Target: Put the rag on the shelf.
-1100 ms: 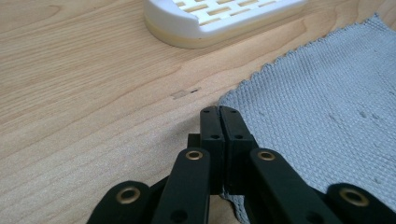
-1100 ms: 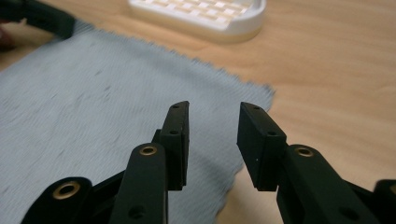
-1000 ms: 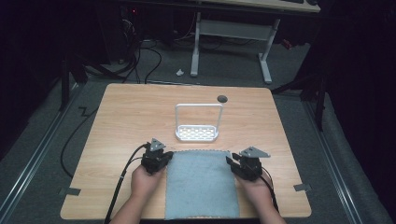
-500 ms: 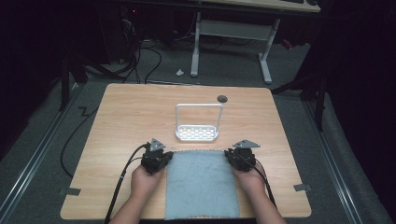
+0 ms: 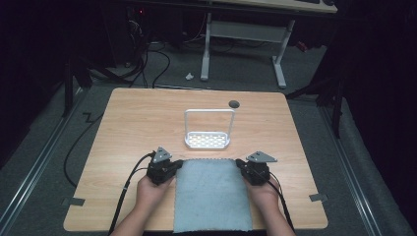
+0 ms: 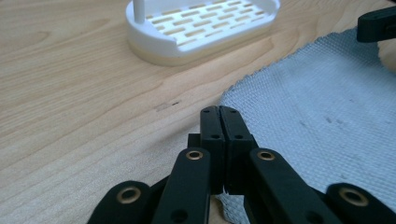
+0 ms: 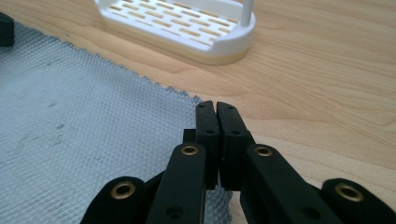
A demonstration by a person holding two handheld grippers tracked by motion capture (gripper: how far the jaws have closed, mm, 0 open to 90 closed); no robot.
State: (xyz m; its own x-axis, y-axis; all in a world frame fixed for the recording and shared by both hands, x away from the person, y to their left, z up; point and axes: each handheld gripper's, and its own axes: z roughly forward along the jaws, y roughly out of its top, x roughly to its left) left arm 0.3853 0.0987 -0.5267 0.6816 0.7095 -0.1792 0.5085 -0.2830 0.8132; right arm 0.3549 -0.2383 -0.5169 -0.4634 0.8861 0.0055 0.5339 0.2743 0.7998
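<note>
Grey woven cloth is lying flat at the near edge of the bench, hanging a bit over it. The left gripper has its jaws pressed together on the cloth's left edge near the far corner, and the right gripper is pinched the same way on the right edge. For the lift I'd raise both sides evenly and keep the far edge taut so it doesn't sag or slip out. Also watch the white slotted rack just beyond the cloth, which looks easy to snag.
</note>
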